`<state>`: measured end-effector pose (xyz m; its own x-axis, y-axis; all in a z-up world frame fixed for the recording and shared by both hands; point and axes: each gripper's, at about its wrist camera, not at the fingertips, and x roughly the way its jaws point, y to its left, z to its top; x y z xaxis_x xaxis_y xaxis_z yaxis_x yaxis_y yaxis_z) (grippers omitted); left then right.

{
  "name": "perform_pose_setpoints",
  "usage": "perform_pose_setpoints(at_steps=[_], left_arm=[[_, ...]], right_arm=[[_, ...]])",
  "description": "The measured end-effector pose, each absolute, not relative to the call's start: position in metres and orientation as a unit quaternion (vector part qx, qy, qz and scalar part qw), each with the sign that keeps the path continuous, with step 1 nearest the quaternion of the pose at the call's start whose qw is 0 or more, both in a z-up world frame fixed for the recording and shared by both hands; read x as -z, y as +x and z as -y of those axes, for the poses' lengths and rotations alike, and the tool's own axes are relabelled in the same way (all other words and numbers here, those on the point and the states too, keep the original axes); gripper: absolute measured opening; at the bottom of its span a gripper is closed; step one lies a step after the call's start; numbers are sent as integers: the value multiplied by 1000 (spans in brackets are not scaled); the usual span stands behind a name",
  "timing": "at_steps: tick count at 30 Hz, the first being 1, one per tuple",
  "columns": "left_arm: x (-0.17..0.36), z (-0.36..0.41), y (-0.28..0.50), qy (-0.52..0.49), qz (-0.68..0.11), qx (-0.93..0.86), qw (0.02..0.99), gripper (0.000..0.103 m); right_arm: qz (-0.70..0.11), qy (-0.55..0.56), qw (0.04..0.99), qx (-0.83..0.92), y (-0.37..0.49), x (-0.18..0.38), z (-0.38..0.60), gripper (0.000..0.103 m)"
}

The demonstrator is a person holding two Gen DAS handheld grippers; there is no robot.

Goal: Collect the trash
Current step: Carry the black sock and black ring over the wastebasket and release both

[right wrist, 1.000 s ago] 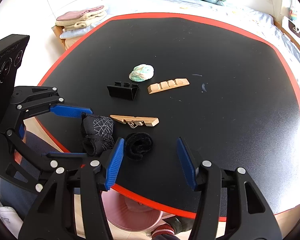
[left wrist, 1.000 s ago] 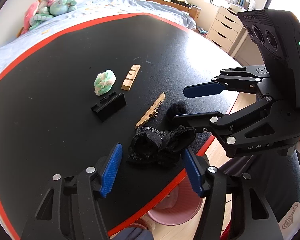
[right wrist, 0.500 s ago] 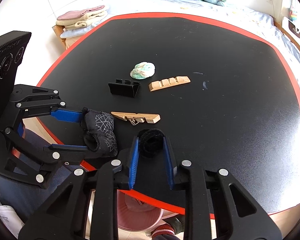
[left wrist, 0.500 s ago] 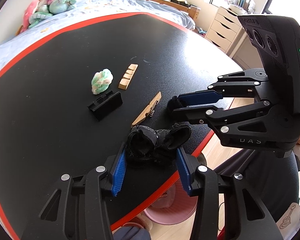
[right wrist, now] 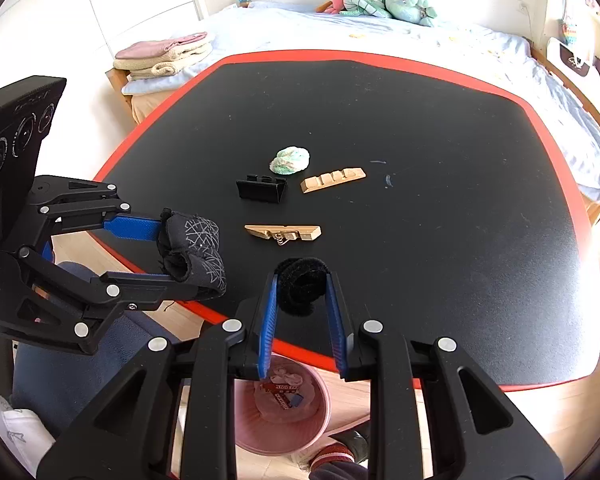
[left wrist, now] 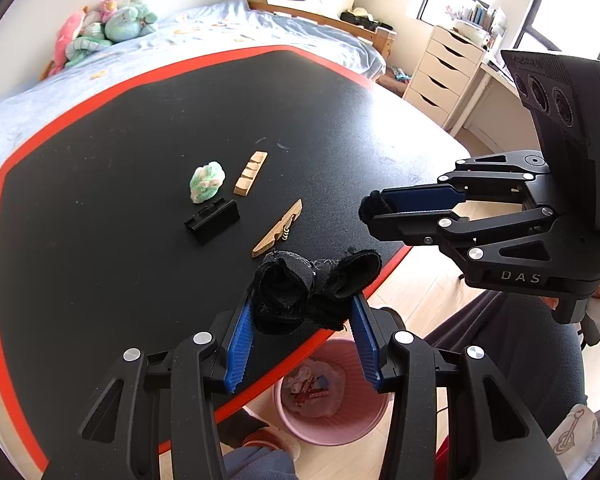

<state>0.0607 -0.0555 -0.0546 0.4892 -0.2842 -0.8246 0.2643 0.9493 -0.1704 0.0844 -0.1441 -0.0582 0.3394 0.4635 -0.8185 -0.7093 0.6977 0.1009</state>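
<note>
My left gripper [left wrist: 300,304] is shut on a bunched dark patterned cloth [left wrist: 296,288], held just above the near red edge of the black table [left wrist: 100,160]. The right wrist view shows the same gripper [right wrist: 180,258] and cloth [right wrist: 198,248] at left. My right gripper [right wrist: 302,284] is shut on a small black fuzzy roll [right wrist: 302,280], also raised off the table. On the table lie a green-white crumpled wad [right wrist: 290,159], a notched wooden piece [right wrist: 333,179], a wooden clothespin half [right wrist: 283,233] and a black plastic clip [right wrist: 261,190].
A pink waste bin [right wrist: 260,428] with some wrappers inside stands on the floor under the table's near edge, below both grippers. A person's legs sit beside it. A bed [right wrist: 380,36] with plush toys lies behind the table, and white drawers [left wrist: 444,76] stand at right.
Both grippers closed, the left on the patterned cloth and the right on the black roll. Each has lifted its piece off the table, toward the near edge.
</note>
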Motion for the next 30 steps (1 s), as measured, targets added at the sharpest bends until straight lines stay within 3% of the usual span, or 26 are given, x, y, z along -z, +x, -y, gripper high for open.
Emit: perform_pose_setpoints(at_steps=[17,30], left_arm=[[27,75,7,-3,-458,160,874,45],[30,90,-31,0,-459,166,873,45]], right_arm=[[-425,-127,821,-359,7,20,181,23],[-431,-123,816,-364,-37,26,194,23]])
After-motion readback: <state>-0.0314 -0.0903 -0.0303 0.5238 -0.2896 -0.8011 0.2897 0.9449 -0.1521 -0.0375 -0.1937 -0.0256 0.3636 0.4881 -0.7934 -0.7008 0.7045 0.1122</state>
